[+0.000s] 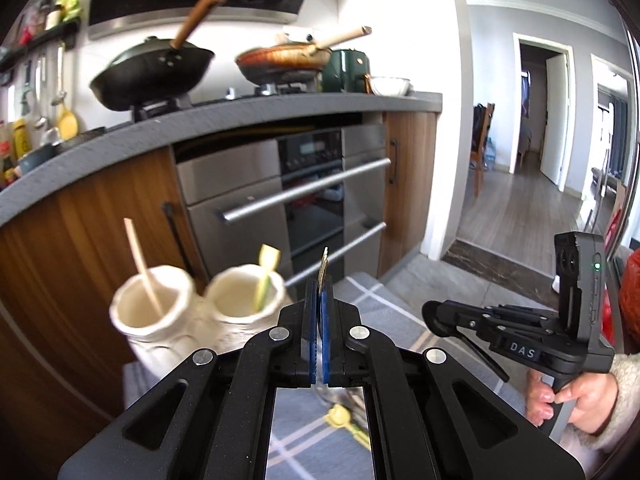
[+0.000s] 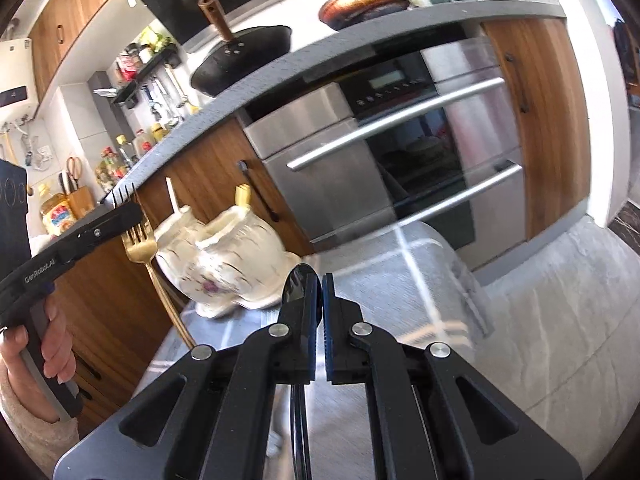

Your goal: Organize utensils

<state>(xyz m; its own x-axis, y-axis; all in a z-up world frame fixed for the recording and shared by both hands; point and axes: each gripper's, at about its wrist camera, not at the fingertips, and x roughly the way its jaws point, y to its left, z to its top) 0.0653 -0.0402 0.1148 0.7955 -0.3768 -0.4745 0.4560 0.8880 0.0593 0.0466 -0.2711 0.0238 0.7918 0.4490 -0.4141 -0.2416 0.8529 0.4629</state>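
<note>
The left gripper [image 1: 320,312] is pinched on 2 forks, a gold fork [image 2: 141,245] and a black fork [image 2: 124,194], held tines-up just beside the cream ceramic holder [image 1: 192,316], which stands on a desk under a grey checked cloth [image 1: 384,304]. The right gripper [image 2: 321,304] is clamped on a black spoon [image 2: 298,286], bowl upward, near that holder. Its 2 cups hold a pale stick [image 1: 142,266] and a yellow-green utensil [image 1: 266,276].

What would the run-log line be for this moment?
left gripper: shut on gold fork | right gripper: shut on black spoon | both lifted near ceramic holder | holder: two utensils inside
</note>
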